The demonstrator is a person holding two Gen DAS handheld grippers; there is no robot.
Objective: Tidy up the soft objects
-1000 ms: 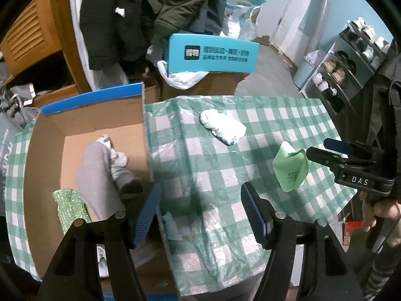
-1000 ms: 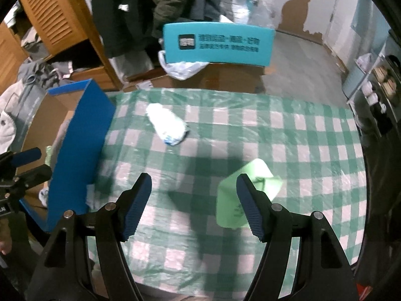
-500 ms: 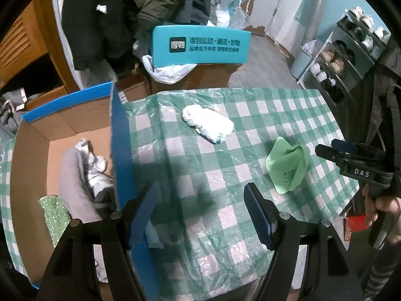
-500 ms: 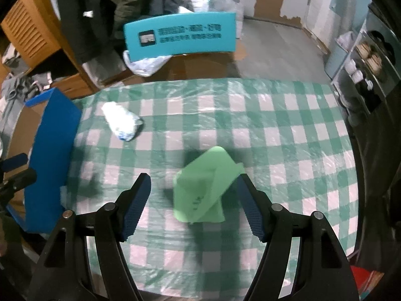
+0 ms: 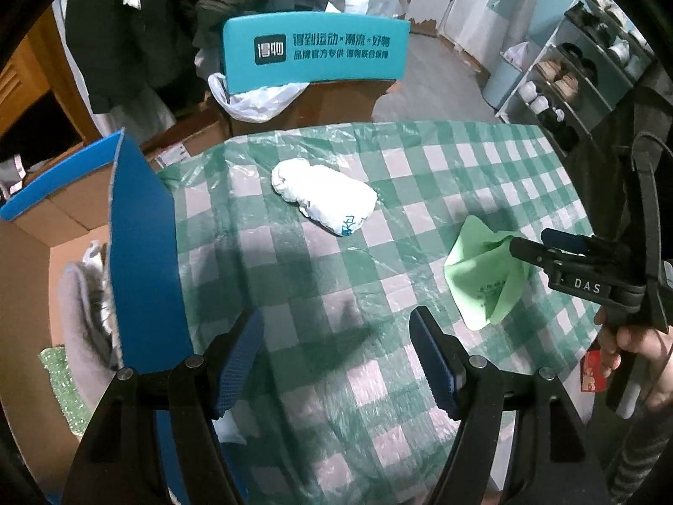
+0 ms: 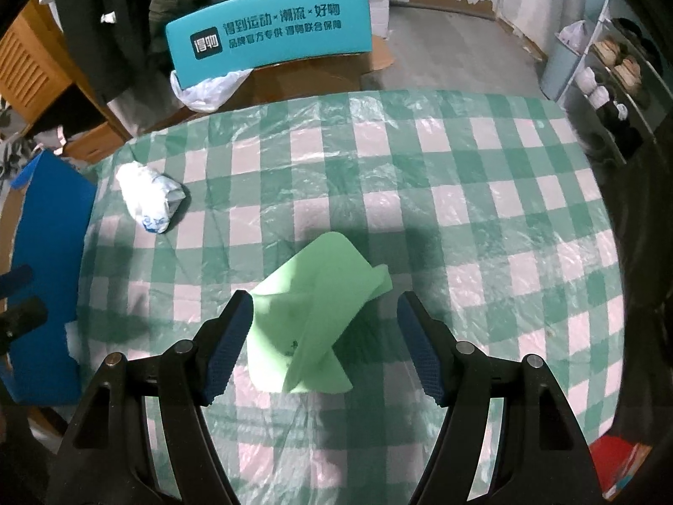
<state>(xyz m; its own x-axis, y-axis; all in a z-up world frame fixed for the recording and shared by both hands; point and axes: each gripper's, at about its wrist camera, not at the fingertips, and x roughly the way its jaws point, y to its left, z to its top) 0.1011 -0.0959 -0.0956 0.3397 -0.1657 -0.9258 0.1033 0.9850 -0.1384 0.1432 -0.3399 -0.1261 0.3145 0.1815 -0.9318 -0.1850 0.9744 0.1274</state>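
A light green folded cloth (image 6: pixel 313 311) lies on the green checked table cover (image 6: pixel 462 193); it also shows in the left wrist view (image 5: pixel 483 277). My right gripper (image 6: pixel 326 347) is open, its fingers on either side of the cloth's near end. A white crumpled bundle (image 5: pixel 324 198) lies at the table's middle, seen at the far left in the right wrist view (image 6: pixel 147 198). My left gripper (image 5: pixel 336 362) is open and empty above the table, next to the cardboard box (image 5: pixel 29 277). The box holds a grey sock (image 5: pixel 80 315) and a green sparkly item (image 5: pixel 59 383).
The box's blue flap (image 5: pixel 143 261) stands upright at the table's left edge. A teal chair back (image 5: pixel 315 54) with a white plastic bag stands behind the table. Dark coats hang at the back left. A shoe rack (image 5: pixel 580 80) is at the right.
My left gripper has moved right, from over the box to over the table. My right gripper has moved forward until the green cloth lies between its fingers. The blue flap now stands up.
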